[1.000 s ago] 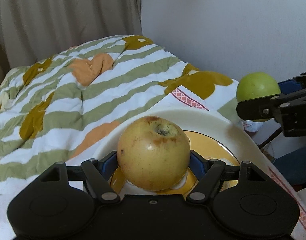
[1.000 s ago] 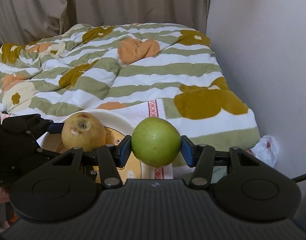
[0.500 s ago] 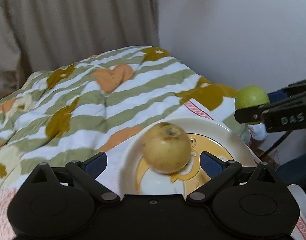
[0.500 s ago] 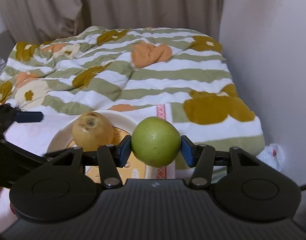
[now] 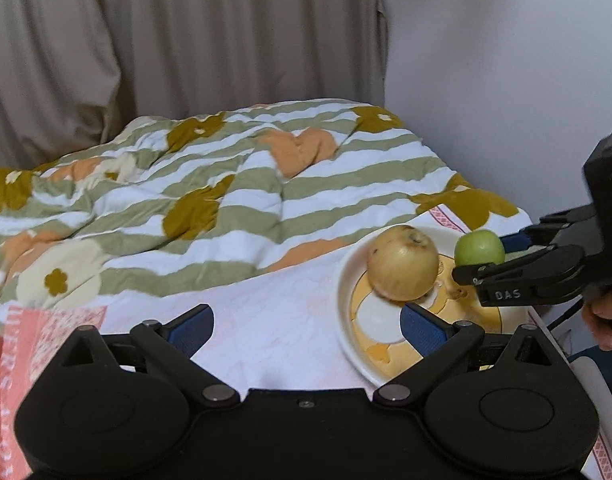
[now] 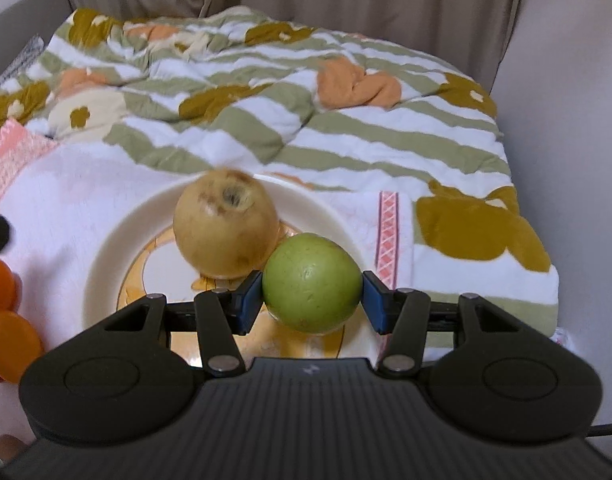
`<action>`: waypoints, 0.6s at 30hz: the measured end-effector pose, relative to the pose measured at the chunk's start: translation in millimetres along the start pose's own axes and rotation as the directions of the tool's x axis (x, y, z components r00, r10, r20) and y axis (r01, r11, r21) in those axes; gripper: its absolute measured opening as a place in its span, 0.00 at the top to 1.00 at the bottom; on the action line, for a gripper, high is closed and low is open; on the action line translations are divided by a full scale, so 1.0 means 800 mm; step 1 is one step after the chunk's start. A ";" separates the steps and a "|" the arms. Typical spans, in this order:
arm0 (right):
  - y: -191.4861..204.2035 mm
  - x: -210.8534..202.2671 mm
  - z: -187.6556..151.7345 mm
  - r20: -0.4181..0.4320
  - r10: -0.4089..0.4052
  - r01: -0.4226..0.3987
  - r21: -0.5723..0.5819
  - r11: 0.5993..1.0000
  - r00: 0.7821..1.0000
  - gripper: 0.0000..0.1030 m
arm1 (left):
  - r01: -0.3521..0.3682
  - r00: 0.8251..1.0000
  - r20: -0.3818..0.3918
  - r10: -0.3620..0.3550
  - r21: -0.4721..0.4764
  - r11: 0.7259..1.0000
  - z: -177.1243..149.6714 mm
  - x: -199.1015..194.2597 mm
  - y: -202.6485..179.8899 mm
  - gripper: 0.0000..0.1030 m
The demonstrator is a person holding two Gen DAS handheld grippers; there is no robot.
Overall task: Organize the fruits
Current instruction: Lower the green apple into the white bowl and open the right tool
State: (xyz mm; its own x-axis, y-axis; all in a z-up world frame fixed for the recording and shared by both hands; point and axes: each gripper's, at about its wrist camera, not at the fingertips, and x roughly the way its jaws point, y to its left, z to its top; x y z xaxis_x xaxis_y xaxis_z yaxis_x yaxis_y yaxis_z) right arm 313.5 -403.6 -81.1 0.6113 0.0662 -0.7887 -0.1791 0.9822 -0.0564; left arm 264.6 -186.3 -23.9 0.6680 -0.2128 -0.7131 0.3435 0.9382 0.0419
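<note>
On the plate we count one yellow apple; beside the plate lie two oranges. Our right gripper, lettered "DAS", clenches one green apple over the plate. Our left gripper, which held the yellow apple a second ago, has just opened wide and drawn back, empty.

The right gripper clamps a green fruit over the plate.
</note>
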 end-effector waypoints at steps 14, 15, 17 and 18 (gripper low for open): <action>0.022 -0.023 -0.019 0.099 -0.047 0.057 -0.102 0.993 0.994 0.00 | -0.052 0.998 0.018 0.053 -0.039 0.998 -0.025 -0.042 0.016 0.02; 0.020 -0.029 -0.018 0.101 -0.038 0.048 -0.096 0.994 0.994 0.00 | -0.056 0.998 0.022 0.057 -0.042 0.998 -0.025 -0.047 0.015 0.01; 0.018 -0.045 -0.018 0.113 -0.028 0.038 -0.086 0.996 0.993 0.00 | -0.063 0.997 0.031 0.064 -0.049 0.997 -0.027 -0.057 0.014 0.01; 0.018 -0.054 -0.017 0.120 -0.023 0.034 -0.086 0.996 0.993 0.00 | -0.066 0.997 0.038 0.068 -0.055 0.996 -0.027 -0.063 0.013 0.01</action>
State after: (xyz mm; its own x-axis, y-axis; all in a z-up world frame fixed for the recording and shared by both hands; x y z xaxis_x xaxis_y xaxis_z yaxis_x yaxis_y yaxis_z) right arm 274.5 -394.7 -56.2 0.7031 0.0637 -0.7082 -0.2242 0.9651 -0.1357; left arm 220.5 -159.6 -2.7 0.7146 -0.1583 -0.6814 0.2618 0.9638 0.0507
